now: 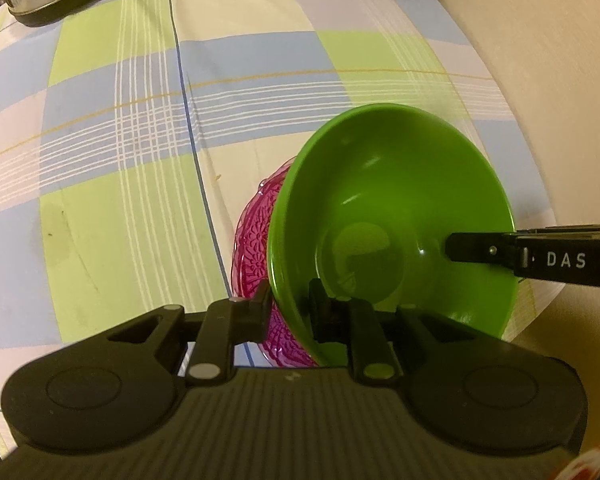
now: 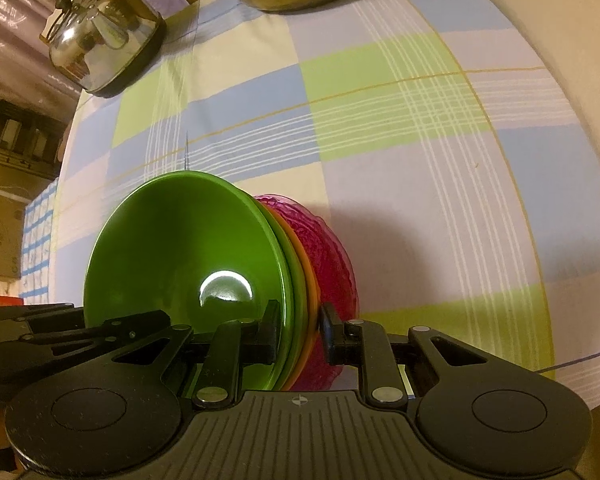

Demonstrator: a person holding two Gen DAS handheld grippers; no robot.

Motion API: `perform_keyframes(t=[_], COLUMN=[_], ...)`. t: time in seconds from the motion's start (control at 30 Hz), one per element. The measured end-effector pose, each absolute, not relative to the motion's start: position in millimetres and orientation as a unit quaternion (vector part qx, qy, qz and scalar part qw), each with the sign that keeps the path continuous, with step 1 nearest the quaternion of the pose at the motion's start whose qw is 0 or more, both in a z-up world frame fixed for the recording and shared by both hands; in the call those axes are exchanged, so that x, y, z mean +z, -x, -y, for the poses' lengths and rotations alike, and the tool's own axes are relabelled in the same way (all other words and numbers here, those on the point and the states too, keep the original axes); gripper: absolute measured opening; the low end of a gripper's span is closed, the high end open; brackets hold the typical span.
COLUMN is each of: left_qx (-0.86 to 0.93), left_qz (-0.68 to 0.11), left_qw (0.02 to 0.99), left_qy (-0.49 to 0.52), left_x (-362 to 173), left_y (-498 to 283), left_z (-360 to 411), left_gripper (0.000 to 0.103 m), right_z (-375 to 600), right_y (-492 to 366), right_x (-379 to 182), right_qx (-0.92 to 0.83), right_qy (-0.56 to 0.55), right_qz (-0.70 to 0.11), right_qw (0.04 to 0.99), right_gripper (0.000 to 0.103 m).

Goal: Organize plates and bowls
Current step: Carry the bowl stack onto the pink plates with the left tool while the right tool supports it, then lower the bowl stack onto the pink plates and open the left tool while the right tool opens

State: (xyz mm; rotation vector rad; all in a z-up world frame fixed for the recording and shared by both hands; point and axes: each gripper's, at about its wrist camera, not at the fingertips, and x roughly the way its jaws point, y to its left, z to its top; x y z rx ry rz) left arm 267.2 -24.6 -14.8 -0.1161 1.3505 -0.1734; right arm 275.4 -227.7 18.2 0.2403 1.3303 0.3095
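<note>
Right now I'm holding a tilted stack near the checked tablecloth's (image 2: 380,128) near edge: left gripper (image 1: 289,306) pinching the glossy green bowl (image 1: 392,216), right gripper (image 2: 300,330) clamping bowl and embossed pink plate (image 2: 332,264); open cloth lying beyond.

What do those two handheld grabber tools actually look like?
Both the left gripper and right gripper are matte black plastic: ribbed bodies, two round discs, silver rivets, flat fingers. One finger reads "DAS" in white. No cables or sleeves visible.
</note>
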Motion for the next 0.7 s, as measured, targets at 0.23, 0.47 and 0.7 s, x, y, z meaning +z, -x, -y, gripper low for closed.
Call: perform_keyframes(t=[0.23,0.47,0.7], left_qx=[-0.082,-0.08,-0.08], left_qz=[-0.619,-0.603,-0.573], left_qw=[0.778,0.792,0.812], left_qy=[0.063,0.057,0.07], left_x=[-16.6,-7.6,9.6], left_y=[-265.6,-260.4,-252.2], left_z=[19.5,18.5,6.0], left_gripper=[0.026,0.036,0.046], right_z=[222.7,223.5,226.3], right_y=[-274.3,-269.1,-262.9], right_x=[20.9,27.5,39.5], right_qx=[0.154,0.158,0.162], right_qy=[-0.094,-0.09,-0.088], right_qz=[-0.604,-0.585,-0.566], right_qw=[0.776,0.791,0.803], right_gripper=[0.022,0.05,0.069])
